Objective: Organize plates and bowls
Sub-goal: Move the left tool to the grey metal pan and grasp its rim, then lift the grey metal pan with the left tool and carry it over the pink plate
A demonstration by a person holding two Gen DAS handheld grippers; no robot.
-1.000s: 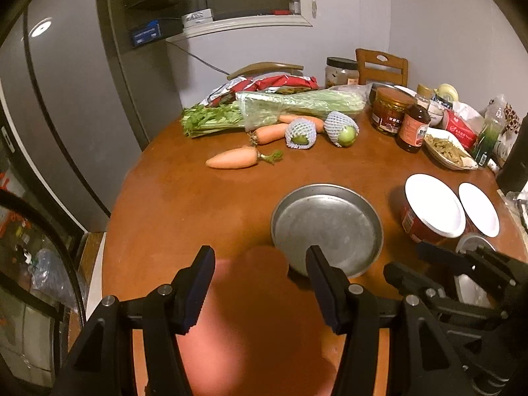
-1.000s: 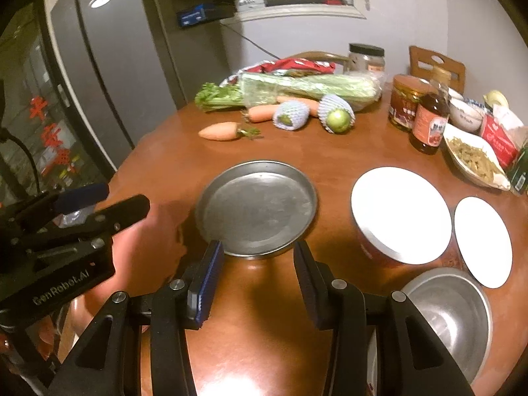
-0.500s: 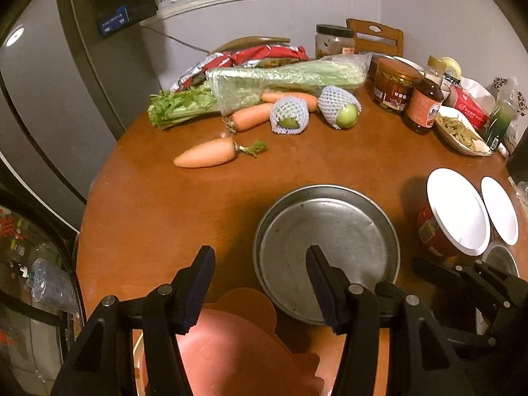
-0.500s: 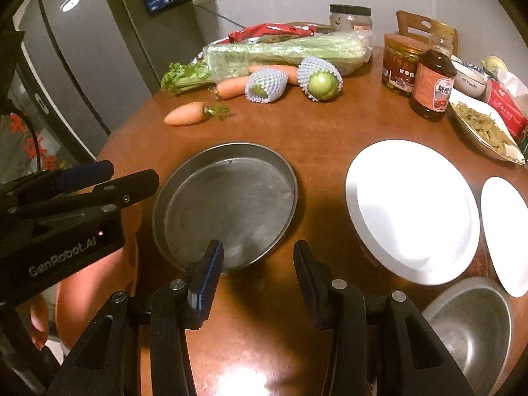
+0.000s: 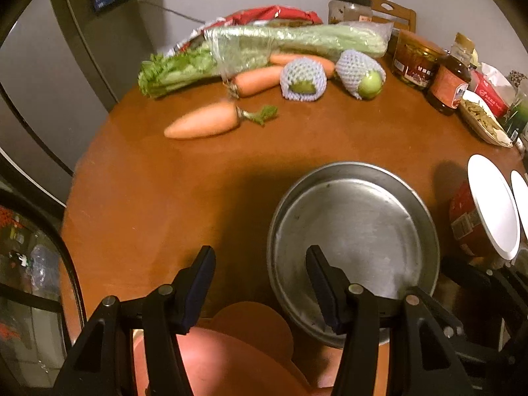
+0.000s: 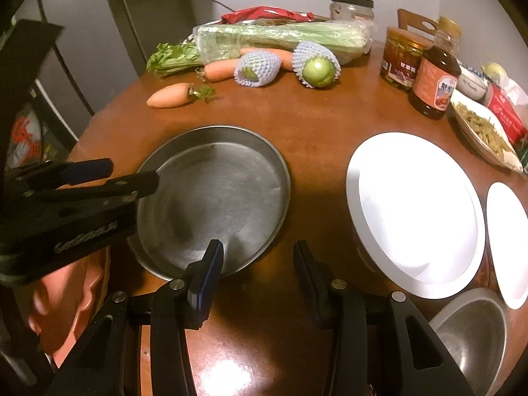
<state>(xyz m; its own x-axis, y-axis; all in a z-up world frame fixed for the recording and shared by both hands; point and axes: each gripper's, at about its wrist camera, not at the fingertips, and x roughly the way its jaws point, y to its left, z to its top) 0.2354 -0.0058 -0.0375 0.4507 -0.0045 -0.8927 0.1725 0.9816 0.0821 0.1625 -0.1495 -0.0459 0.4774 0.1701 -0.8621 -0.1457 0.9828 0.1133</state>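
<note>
Two views we have, and we begin with the left wrist. Our left gripper (image 5: 260,283) hangs over the near edge of the round brown bench (image 5: 184,194). Its fingers (image 5: 201,280) are partly apart and closing at this moment. The left one is over the bare bench, the right one over the inside of the metal plate (image 5: 356,231), so the plate's near-left rim lies between them; we do not see the pads pressing on it. To the right of the metal plate a white plate (image 5: 493,208) rests on top of a red container (image 5: 465,221). Farther back lie a carrot (image 5: 203,122), the celery in plastic (image 5: 264,49) and two green fruits in foam nets (image 5: 303,79).

From the right wrist, our right gripper (image 6: 257,270) is also partly open and holds nothing. Its left finger is over the near rim of the metal plate (image 6: 214,194), its right finger over bare bench (image 6: 316,125). The left gripper (image 6: 99,178) reaches in from the left above the plate's left edge. The large white plate (image 6: 415,211) is to the right, a smaller white plate (image 6: 508,241) just beside it, and a steel bowl (image 6: 475,326) stands near the lower right corner. A dark sauce bottle (image 6: 432,82) and a jar (image 6: 399,62) stand behind them.
</note>
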